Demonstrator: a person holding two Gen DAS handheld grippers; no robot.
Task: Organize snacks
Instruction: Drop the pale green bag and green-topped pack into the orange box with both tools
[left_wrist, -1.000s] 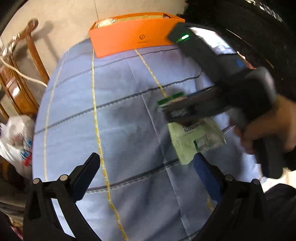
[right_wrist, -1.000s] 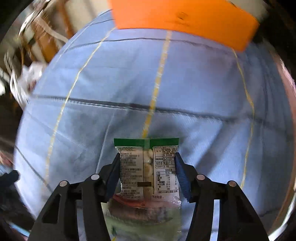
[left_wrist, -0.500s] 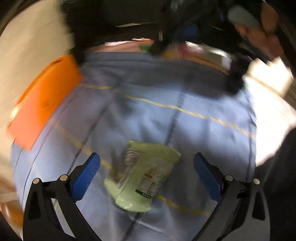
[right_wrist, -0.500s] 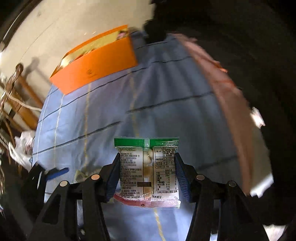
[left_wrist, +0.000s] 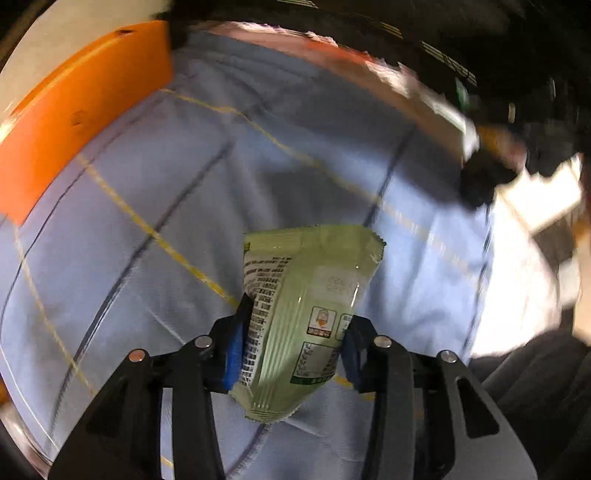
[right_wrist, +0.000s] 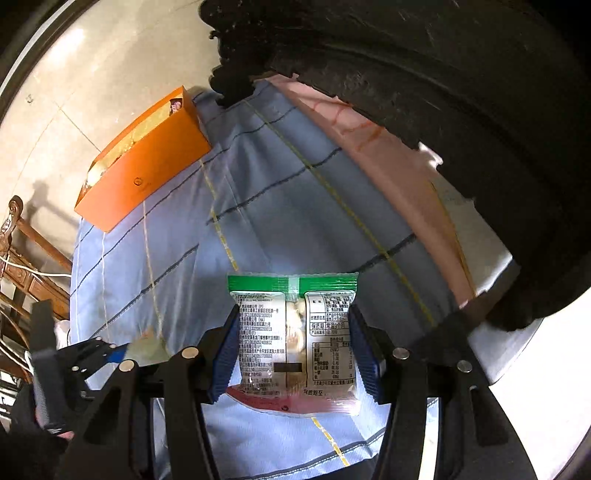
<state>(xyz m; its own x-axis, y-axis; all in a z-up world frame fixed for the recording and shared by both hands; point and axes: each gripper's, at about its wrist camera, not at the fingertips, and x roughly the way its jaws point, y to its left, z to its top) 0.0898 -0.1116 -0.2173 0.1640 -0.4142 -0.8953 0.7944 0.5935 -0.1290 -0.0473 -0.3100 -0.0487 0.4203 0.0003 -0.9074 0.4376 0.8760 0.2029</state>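
The pale green snack pouch (left_wrist: 306, 314) sits between the pads of the left tool (left_wrist: 293, 339), whose jaws have just been closing onto it, low over the blue checked cloth (left_wrist: 184, 206). It looks light, soft and crinkly; grip mid-body, not on the seams. The right tool (right_wrist: 291, 350) clamps a clear green-topped packet (right_wrist: 295, 339). The orange box (right_wrist: 144, 162) lies far left, its contents mostly hidden. Motion blur obscures the far right edge.

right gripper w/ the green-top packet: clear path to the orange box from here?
Probably yes. The right gripper is shut on the green-topped packet, and only bare blue cloth lies between it and the orange box, whose top is open. The left gripper sits off to the side, out of that line.
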